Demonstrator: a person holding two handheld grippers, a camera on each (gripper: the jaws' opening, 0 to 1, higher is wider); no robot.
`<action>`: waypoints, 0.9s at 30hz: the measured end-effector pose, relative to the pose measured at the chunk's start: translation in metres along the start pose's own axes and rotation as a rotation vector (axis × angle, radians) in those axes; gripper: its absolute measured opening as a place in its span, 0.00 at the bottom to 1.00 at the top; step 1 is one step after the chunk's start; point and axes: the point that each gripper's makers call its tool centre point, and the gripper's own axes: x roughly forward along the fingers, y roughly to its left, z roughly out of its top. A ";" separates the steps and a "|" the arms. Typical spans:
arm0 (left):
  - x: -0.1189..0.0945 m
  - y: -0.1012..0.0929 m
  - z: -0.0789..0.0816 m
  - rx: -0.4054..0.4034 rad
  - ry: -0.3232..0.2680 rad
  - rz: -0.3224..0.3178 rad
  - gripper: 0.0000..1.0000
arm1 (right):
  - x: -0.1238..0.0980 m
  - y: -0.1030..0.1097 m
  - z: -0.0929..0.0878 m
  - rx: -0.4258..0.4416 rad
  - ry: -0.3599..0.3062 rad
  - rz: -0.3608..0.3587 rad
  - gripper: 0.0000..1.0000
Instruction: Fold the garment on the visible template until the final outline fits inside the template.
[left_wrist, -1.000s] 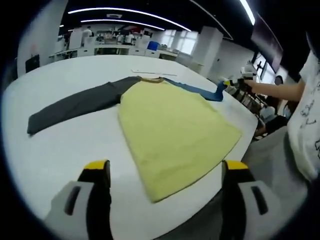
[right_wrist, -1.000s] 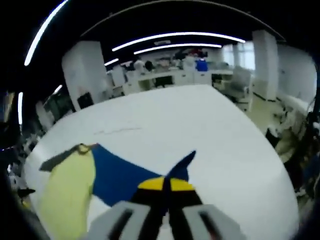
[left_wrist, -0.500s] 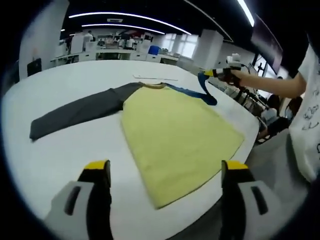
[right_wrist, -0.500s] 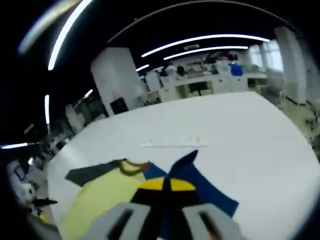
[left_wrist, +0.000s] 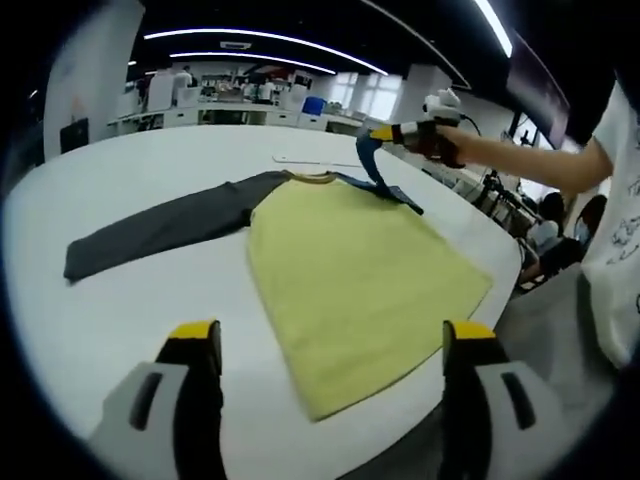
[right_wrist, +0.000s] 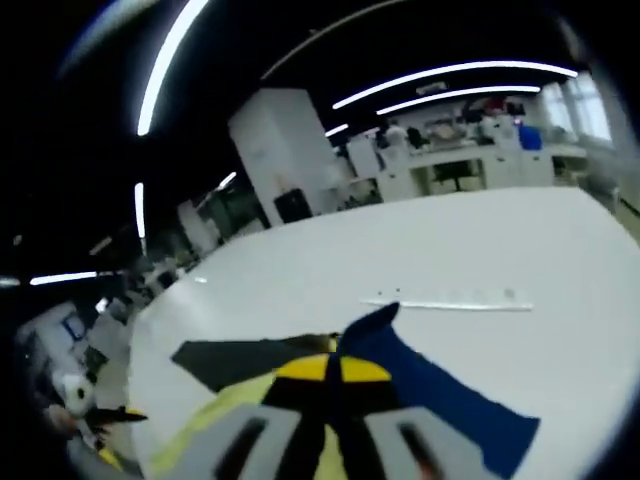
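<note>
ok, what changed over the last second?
The right gripper, shut on the blue sleeve, has lifted it off the table and carried it inward over the yellow body. The left gripper stays open near the hem. The grey sleeve stays flat on the table.

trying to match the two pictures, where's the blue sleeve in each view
Left gripper view: blue sleeve upper right of centre, lifted off the table by the right gripper.
Right gripper view: blue sleeve bottom centre, pinched in this view's own jaws, trailing right.
Shared landmark: the white strip beyond the shirt.
</note>
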 end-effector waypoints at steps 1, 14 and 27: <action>0.000 0.000 0.000 -0.001 -0.001 0.000 0.88 | 0.004 0.005 -0.001 -0.005 0.008 0.016 0.00; 0.000 0.002 -0.005 -0.014 0.008 0.007 0.87 | 0.060 0.079 -0.008 -0.013 0.028 0.141 0.00; 0.001 0.001 -0.011 -0.015 0.030 -0.002 0.86 | 0.108 0.099 -0.076 -0.101 0.205 0.151 0.00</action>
